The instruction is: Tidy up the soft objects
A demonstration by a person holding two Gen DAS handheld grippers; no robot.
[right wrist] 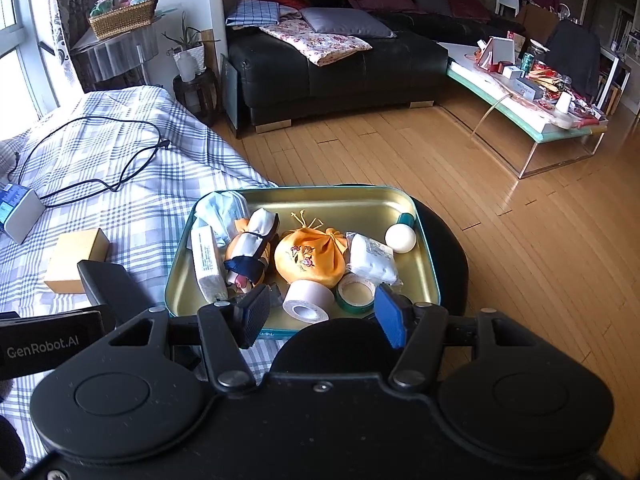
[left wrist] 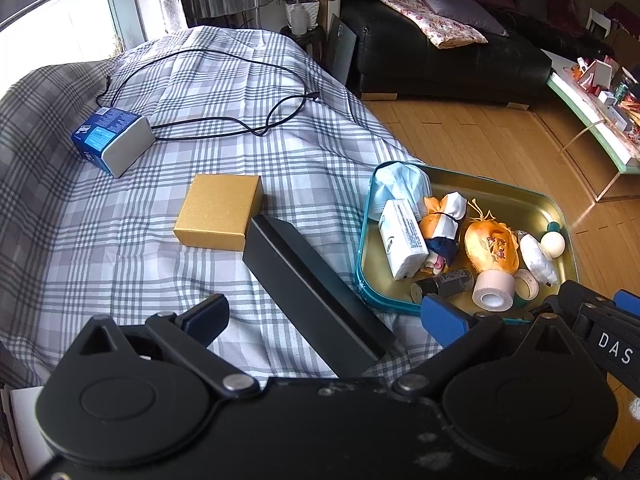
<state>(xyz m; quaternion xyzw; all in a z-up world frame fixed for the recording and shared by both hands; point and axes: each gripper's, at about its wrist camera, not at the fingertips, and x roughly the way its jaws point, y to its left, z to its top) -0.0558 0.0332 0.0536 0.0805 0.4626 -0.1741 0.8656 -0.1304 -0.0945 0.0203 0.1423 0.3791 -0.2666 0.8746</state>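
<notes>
A gold tin tray with a teal rim (right wrist: 360, 204) (left wrist: 516, 196) sits at the edge of the plaid bed. In it lie an orange embroidered pouch (right wrist: 310, 258) (left wrist: 492, 246), a bundled orange-and-white cloth (right wrist: 250, 240) (left wrist: 444, 218), a blue face mask (right wrist: 220, 208) (left wrist: 400, 184), a white tissue pack (right wrist: 206, 264) (left wrist: 402, 238), a wrapped white wad (right wrist: 370, 258), tape rolls (right wrist: 308, 300) and a white ball (right wrist: 400, 239). My right gripper (right wrist: 322, 316) is open and empty over the tray's near edge. My left gripper (left wrist: 324, 316) is open and empty above a black box (left wrist: 316, 292).
On the plaid bed (left wrist: 200, 120) lie a gold box (left wrist: 218, 210), a blue-and-white box (left wrist: 112, 140) and a black cable (left wrist: 224, 92). A black stool (right wrist: 452, 264) supports the tray's right side. Wood floor (right wrist: 520, 240), a black sofa (right wrist: 340, 72) and a cluttered low table (right wrist: 532, 116) lie beyond.
</notes>
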